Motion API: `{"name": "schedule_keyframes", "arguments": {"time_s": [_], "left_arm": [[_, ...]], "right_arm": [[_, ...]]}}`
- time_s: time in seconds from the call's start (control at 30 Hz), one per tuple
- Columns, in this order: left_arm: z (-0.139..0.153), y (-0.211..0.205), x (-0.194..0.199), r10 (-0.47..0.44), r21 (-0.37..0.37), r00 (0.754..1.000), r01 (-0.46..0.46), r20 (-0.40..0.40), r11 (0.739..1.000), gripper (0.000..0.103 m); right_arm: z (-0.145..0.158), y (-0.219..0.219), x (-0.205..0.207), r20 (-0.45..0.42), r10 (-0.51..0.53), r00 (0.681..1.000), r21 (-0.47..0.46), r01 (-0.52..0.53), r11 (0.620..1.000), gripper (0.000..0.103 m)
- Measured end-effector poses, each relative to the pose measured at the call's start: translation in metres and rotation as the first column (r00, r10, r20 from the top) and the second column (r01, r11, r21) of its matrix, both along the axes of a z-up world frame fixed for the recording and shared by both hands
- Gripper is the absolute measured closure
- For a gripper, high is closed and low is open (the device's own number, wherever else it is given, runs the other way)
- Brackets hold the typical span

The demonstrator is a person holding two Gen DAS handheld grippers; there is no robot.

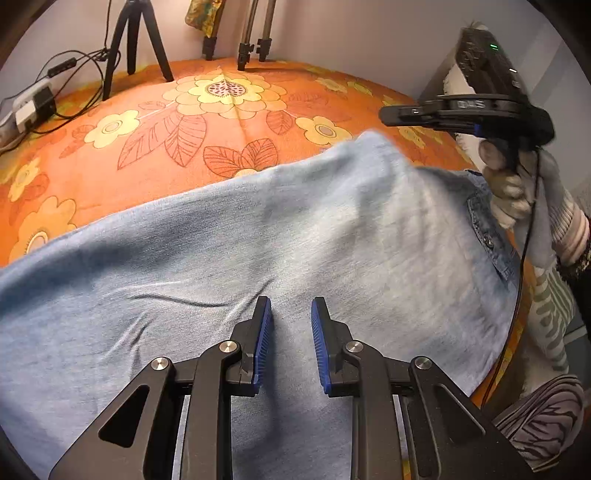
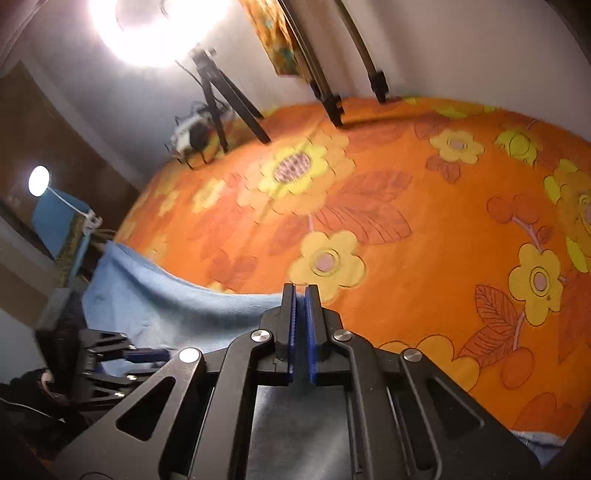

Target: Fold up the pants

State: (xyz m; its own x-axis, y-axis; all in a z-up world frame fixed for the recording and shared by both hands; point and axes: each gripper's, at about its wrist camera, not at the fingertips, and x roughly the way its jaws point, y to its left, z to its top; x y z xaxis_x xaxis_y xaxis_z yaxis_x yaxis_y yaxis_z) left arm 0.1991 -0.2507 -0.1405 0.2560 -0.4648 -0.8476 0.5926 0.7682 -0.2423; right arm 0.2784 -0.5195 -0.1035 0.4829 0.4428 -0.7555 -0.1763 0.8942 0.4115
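Note:
Light blue denim pants lie spread across the orange flowered bedspread. Their waistband and button are at the right. My left gripper points down onto the middle of the cloth, its blue pads apart and only flat fabric showing between them. My right gripper is shut, and the pants' far edge runs up into its tips. In the left wrist view the right gripper sits in a gloved hand beside the raised corner of the pants. The left gripper's fingers show at lower left.
A black tripod and two more tripod legs stand at the back of the bedspread by the wall. A power box with cables lies at the far left. A bright lamp glares overhead. Striped cloth is at the right.

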Motion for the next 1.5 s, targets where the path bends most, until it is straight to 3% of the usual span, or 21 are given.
{"name": "schedule_keyframes", "arguments": {"time_s": [0.07,0.2,0.27,0.33,0.5,0.57,0.67,0.8,0.83,0.9,1.13,1.2,1.3,1.33,1.4,1.5], "left_arm": [[0.001,0.000,-0.001,-0.004,0.003,1.000,0.004,0.004,1.000,0.082],[0.001,0.001,-0.001,-0.005,0.004,1.000,0.005,-0.003,1.000,0.082],[0.001,0.001,0.001,0.001,0.002,1.000,-0.001,-0.015,1.000,0.082],[0.001,0.003,0.002,0.011,-0.001,1.000,-0.011,-0.026,1.000,0.082],[0.001,0.006,-0.001,0.021,0.008,1.000,-0.021,-0.018,1.000,0.079],[0.001,0.008,-0.001,0.025,0.006,1.000,-0.025,-0.017,1.000,0.079],[0.000,0.009,-0.001,0.032,0.002,0.999,-0.032,-0.020,0.999,0.079],[0.000,0.007,0.003,0.047,-0.008,0.998,-0.047,-0.028,0.999,0.077],[0.000,0.006,0.003,0.049,-0.010,0.998,-0.049,-0.028,0.999,0.076],[0.000,0.003,0.005,0.056,-0.012,0.998,-0.056,-0.024,0.998,0.074],[0.000,-0.006,0.006,0.065,0.009,0.998,-0.065,0.012,0.998,0.074],[0.000,-0.006,0.007,0.073,0.003,0.997,-0.073,0.006,0.997,0.074],[0.000,-0.006,0.009,0.077,-0.002,0.997,-0.077,0.004,0.997,0.074],[0.000,-0.007,0.009,0.074,-0.001,0.997,-0.074,0.008,0.997,0.074],[0.000,-0.007,0.008,0.071,0.000,0.997,-0.071,0.014,0.997,0.074],[0.000,-0.008,0.007,0.065,0.007,0.998,-0.065,0.024,0.998,0.074]], "right_arm": [[-0.003,-0.006,0.005,-0.010,-0.065,0.998,-0.052,0.064,0.997,0.098],[0.009,-0.037,-0.002,-0.014,-0.151,0.988,0.011,0.152,0.988,0.094],[0.021,-0.052,-0.021,0.007,-0.182,0.983,0.009,0.182,0.983,0.086],[0.027,-0.063,-0.045,0.013,-0.223,0.975,-0.005,0.223,0.975,0.061],[0.015,-0.084,-0.103,0.025,-0.312,0.950,-0.129,0.313,0.941,0.059],[0.004,-0.102,-0.125,0.020,-0.387,0.922,-0.182,0.384,0.905,0.059],[0.003,-0.136,-0.159,0.028,-0.502,0.865,-0.158,0.499,0.852,0.058],[-0.001,-0.180,-0.200,0.045,-0.640,0.767,-0.063,0.642,0.764,0.022],[-0.004,-0.186,-0.204,0.044,-0.650,0.758,-0.055,0.652,0.756,0.021],[-0.018,-0.198,-0.207,0.020,-0.655,0.755,-0.034,0.656,0.754,0.021],[-0.052,-0.200,-0.182,-0.012,-0.598,0.802,0.040,0.598,0.801,0.021],[-0.054,-0.194,-0.175,-0.009,-0.580,0.815,0.048,0.579,0.814,0.022],[-0.055,-0.183,-0.165,0.001,-0.555,0.832,0.036,0.554,0.832,0.040],[-0.055,-0.179,-0.164,-0.003,-0.536,0.844,0.049,0.536,0.843,0.062],[-0.052,-0.171,-0.165,-0.017,-0.531,0.847,0.064,0.531,0.845,0.089],[-0.034,-0.143,-0.171,0.045,-0.516,0.855,-0.053,0.518,0.854,0.099]]}}
